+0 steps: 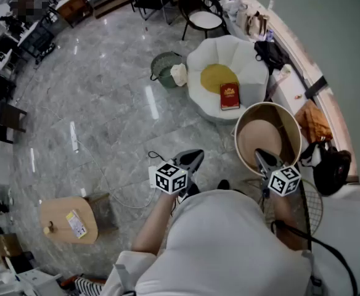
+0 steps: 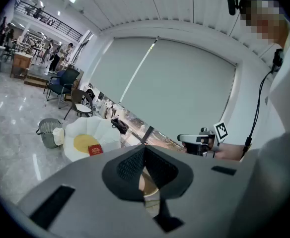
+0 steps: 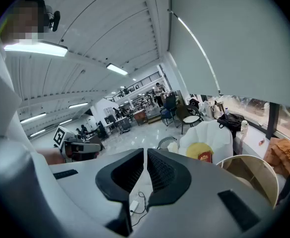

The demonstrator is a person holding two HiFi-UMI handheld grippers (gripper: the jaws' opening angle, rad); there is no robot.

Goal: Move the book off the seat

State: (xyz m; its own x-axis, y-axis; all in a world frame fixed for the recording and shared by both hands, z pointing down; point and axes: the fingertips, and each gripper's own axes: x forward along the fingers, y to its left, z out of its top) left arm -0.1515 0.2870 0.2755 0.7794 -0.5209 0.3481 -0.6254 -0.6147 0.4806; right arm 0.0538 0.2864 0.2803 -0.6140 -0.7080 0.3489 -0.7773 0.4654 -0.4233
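A red book (image 1: 230, 96) lies flat on the yellow cushion (image 1: 216, 77) of a white petal-shaped seat (image 1: 248, 66), far ahead of both grippers. The same book (image 2: 95, 149) shows small in the left gripper view and the book (image 3: 204, 156) again in the right gripper view. My left gripper (image 1: 193, 159) is held close to the person's body, jaws shut and empty. To the right, over a round wooden tub, my right gripper (image 1: 261, 158) is also shut with nothing in it.
A round wooden tub (image 1: 291, 124) stands between the right gripper and the seat. A grey wire bin (image 1: 163, 68) sits left of the seat. A cable (image 1: 115, 187) trails on the marble floor. A small wooden stool (image 1: 69, 221) is at lower left; a window ledge (image 1: 303, 60) runs along the right.
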